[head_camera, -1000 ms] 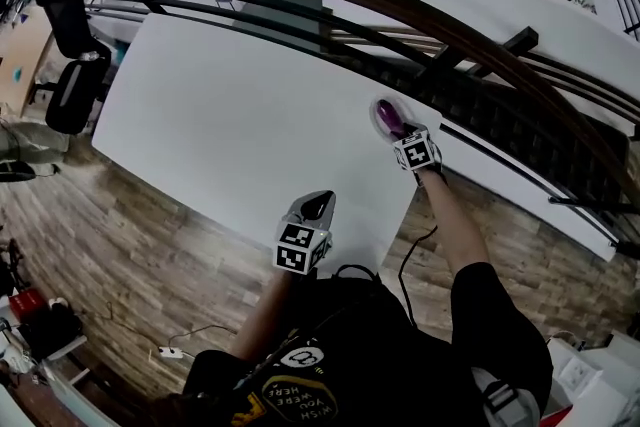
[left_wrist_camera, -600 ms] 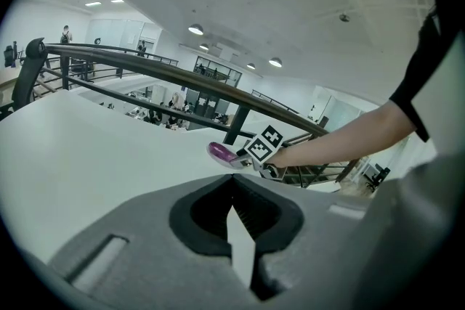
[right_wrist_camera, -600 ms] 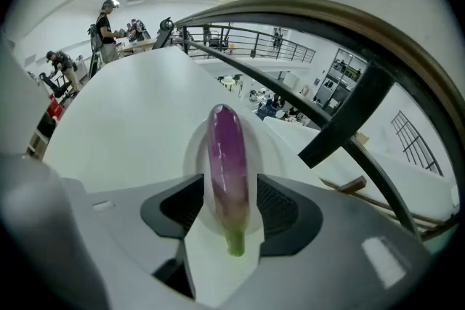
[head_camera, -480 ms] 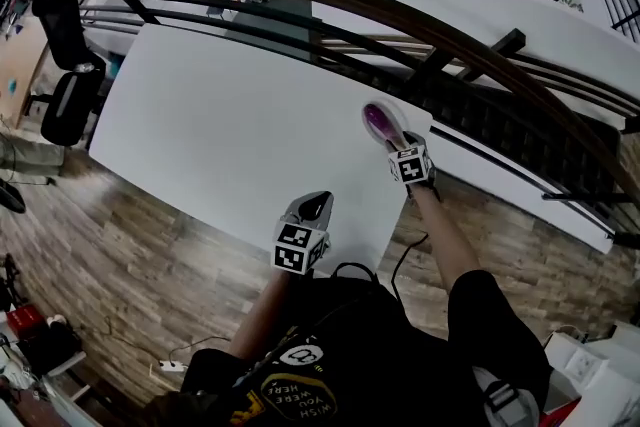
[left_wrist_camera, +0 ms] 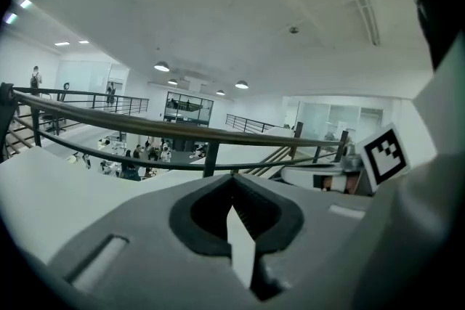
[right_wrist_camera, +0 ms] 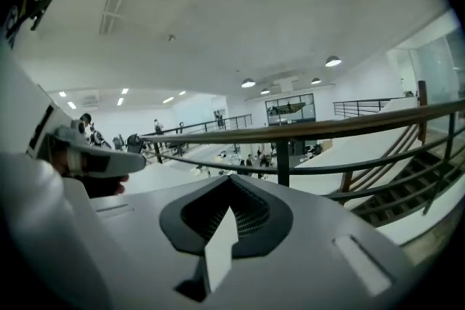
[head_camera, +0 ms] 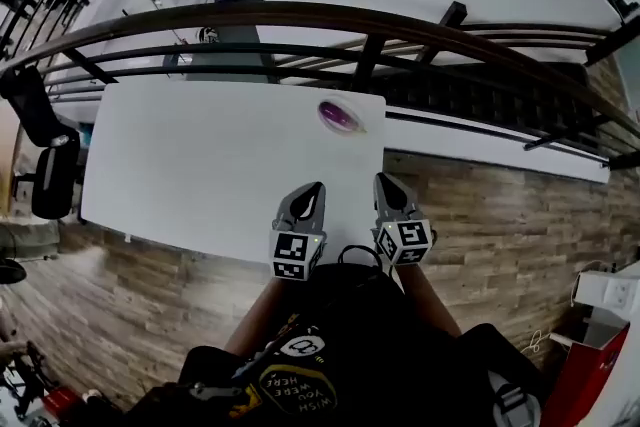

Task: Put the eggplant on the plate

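A purple eggplant [head_camera: 338,115] lies on a small pale plate [head_camera: 358,126] at the far right corner of the white table [head_camera: 200,155]. Neither gripper is near it. My left gripper [head_camera: 308,195] and right gripper [head_camera: 388,185] are held side by side over the table's near edge, close to my body. In the left gripper view the jaws [left_wrist_camera: 234,189] are shut with nothing in them. The right gripper view shows its jaws [right_wrist_camera: 231,194] shut and empty too. Both point out over the railing, so the plate is hidden in both gripper views.
A dark curved railing [head_camera: 300,15] runs just beyond the table's far edge, with a stairway and a lower floor behind it. A black office chair [head_camera: 45,165] stands at the table's left end. Wooden floor [head_camera: 480,205] lies to the right.
My right gripper has let go of the eggplant, shut, and pulled back from the plate to beside my left gripper. The left gripper has risen a little. The eggplant stays on the plate.
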The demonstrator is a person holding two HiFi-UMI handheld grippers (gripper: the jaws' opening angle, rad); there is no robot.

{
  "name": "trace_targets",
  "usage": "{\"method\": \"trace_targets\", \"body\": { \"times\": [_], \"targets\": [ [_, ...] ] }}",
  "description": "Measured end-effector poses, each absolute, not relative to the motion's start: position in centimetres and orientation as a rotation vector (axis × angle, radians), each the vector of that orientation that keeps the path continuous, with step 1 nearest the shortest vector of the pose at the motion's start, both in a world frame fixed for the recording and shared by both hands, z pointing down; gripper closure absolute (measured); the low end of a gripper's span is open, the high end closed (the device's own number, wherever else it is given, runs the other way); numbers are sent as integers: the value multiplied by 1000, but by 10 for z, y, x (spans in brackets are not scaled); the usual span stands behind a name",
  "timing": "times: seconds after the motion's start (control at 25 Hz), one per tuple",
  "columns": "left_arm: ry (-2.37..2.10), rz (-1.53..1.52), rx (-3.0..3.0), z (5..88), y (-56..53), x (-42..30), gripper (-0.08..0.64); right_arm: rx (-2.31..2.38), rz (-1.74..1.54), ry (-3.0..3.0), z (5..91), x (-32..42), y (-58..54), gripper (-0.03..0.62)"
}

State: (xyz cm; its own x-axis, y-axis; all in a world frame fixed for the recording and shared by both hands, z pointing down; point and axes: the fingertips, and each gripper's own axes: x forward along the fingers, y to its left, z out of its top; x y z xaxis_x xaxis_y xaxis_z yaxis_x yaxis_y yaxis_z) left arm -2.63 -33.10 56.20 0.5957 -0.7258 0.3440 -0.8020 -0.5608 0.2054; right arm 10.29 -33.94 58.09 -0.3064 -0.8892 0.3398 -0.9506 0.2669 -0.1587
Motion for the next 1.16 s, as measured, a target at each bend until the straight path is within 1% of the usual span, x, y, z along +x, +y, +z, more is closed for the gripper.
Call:
{"method": "trace_targets", "body": {
  "times": [0.12, 0.2, 0.36, 0.48, 0.64, 0.84, 1.16],
  "targets": [
    [-1187, 308, 2534, 548, -328, -9, 554, 1816, 455, -2389, 542, 112, -320, 589],
    [-1181, 347, 2539, 547, -330, -9, 554, 1779, 404, -2404, 532, 107, -314, 591],
    [-1208, 445, 2460, 553, -332, -9, 554, 1731, 462, -2371, 531, 109, -305, 591],
    [-1191, 403, 2502, 545, -326, 0, 554, 1759, 485, -2369, 531, 118, -296, 591],
    [-1168, 393, 2552, 551, -316, -3, 554, 1767, 499, -2374, 543, 112, -283, 591],
    [-1156, 383, 2576, 550, -297, 16, 554, 1776, 488, -2391, 542, 128, -266, 591],
    [-1120, 384, 2608, 548, -290, 14, 554, 1760, 547, -2382, 551, 120, -263, 591]
  ]
}}
